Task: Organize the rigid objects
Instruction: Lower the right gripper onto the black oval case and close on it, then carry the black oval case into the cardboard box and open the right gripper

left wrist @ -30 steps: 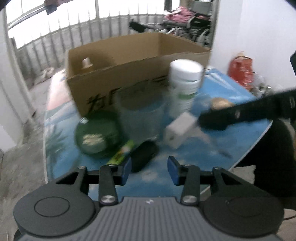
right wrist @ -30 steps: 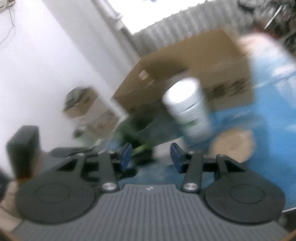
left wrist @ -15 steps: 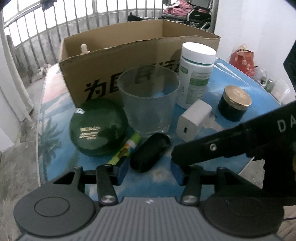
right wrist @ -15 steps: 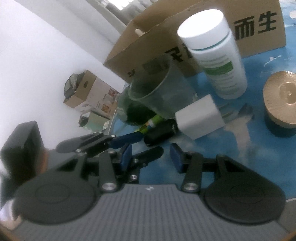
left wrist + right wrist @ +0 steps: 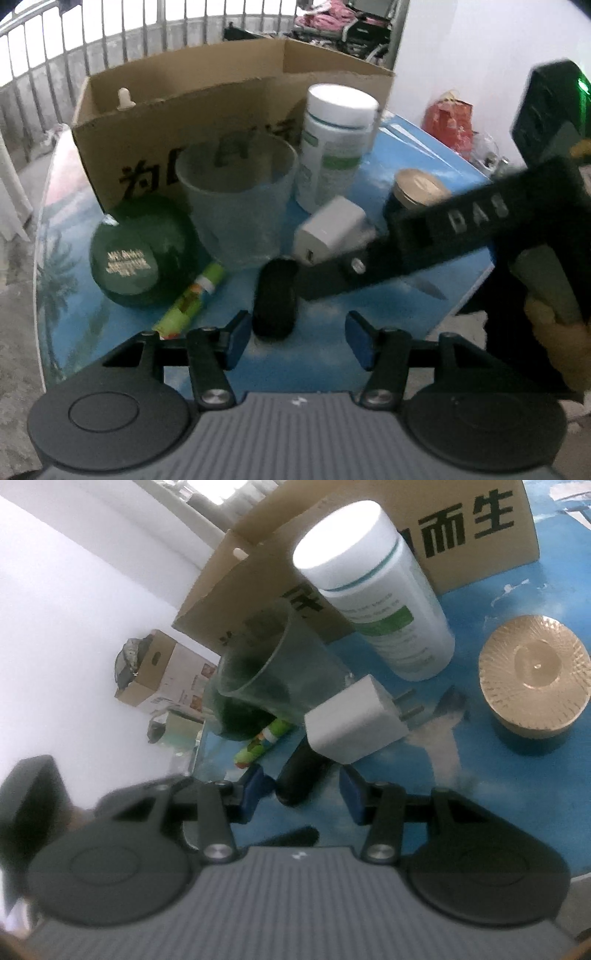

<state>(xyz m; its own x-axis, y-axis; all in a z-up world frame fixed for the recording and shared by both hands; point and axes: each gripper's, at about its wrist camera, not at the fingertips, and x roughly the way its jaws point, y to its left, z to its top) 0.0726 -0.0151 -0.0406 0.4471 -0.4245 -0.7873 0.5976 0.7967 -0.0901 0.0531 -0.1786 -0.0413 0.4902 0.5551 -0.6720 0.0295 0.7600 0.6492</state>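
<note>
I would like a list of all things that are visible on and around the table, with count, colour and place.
box: 1, brown cardboard, open, back of table
bottle: 1, white with green label, upright before the box
cup: 1, clear, left of bottle
green jar: 1, dark green, left of cup
charger: 1, white, lying right of cup
gold-lid jar: 1, dark with gold lid, right side
tube: 1, light green, lying below green jar
black case: 1, black, lying at the front
table: 1, blue printed top
left gripper: 1, blue pads, jaws opening, nothing between
right gripper: 1, blue pads, open, near black case
hand: 1, holding right gripper's handle
</note>
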